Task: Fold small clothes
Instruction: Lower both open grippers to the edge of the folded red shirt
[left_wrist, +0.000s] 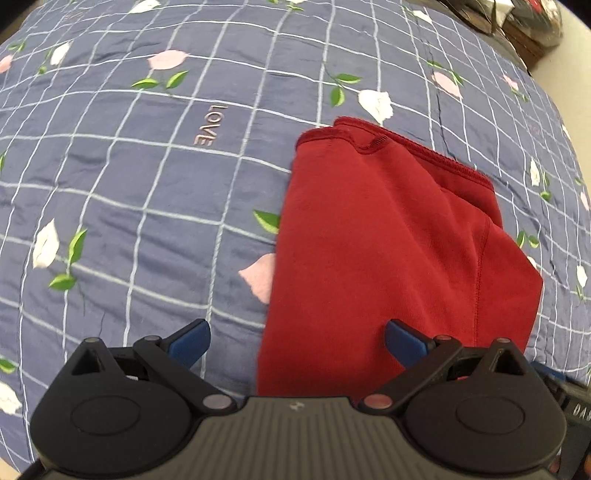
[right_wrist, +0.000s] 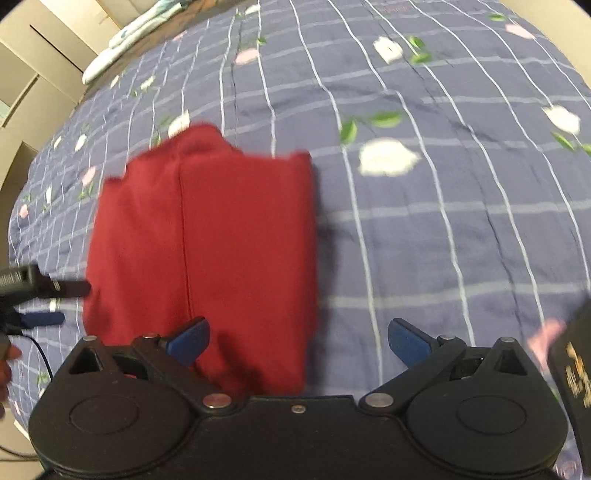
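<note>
A small red garment (left_wrist: 384, 251) lies folded into a tall rectangle on the blue floral bedspread (left_wrist: 147, 184). Its ribbed waistband sits at the far end. My left gripper (left_wrist: 297, 341) hovers open over the garment's near left edge, one blue pad over the bedspread and one over the red cloth. In the right wrist view the red garment (right_wrist: 207, 251) lies left of centre, slightly blurred. My right gripper (right_wrist: 299, 341) is open above its near right edge with nothing between the fingers. The other gripper's blue fingertips (right_wrist: 40, 318) show at the far left.
The bedspread (right_wrist: 443, 184) covers the whole bed, with room on all sides of the garment. Dark boxes and clutter (left_wrist: 528, 26) sit past the bed's far right corner. Pale cabinets (right_wrist: 33, 74) and a light cloth (right_wrist: 125, 40) stand beyond the far left edge. A dark box (right_wrist: 576, 376) intrudes at the right.
</note>
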